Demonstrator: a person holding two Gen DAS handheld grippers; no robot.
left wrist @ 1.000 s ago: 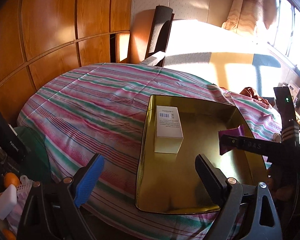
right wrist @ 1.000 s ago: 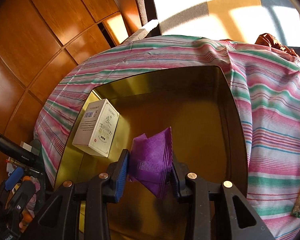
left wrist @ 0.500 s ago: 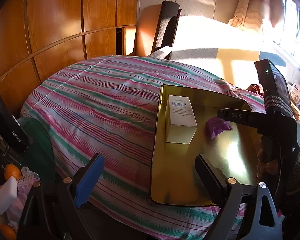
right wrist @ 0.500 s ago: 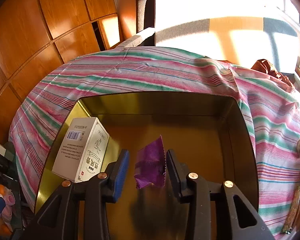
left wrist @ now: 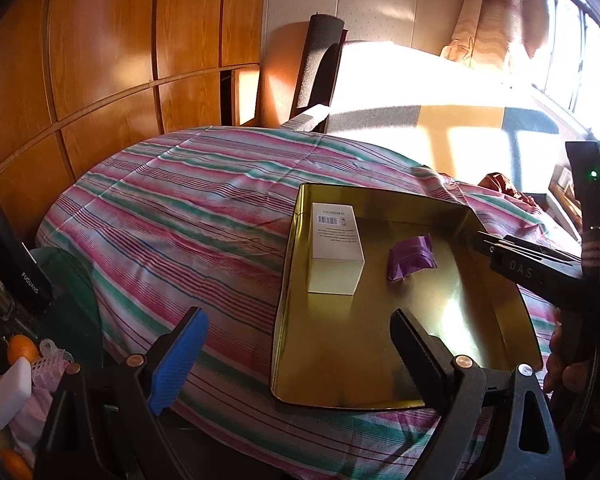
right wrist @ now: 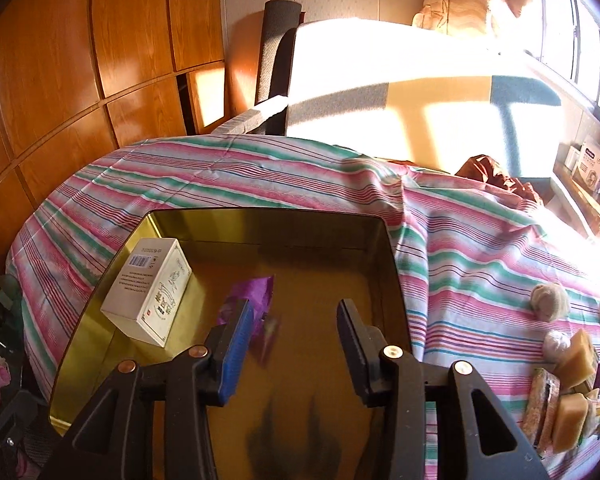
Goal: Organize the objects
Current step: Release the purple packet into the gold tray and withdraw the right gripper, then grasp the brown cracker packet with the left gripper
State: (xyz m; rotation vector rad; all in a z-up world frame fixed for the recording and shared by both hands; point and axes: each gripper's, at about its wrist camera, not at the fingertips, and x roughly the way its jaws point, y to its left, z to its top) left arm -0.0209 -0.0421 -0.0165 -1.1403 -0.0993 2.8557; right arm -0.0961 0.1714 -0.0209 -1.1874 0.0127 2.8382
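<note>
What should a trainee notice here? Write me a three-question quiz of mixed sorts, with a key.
1. True or false: the purple packet lies on the floor of the gold tray, not pinched by the right gripper.
2. What else sits in the tray beside the packet? A) a white box B) a mug C) a book
3. Fill in: the left gripper is ___, with nothing between its fingers.

Key:
1. True. The right gripper's fingers have just been opening, and the packet lies loose in the tray.
2. A
3. open
</note>
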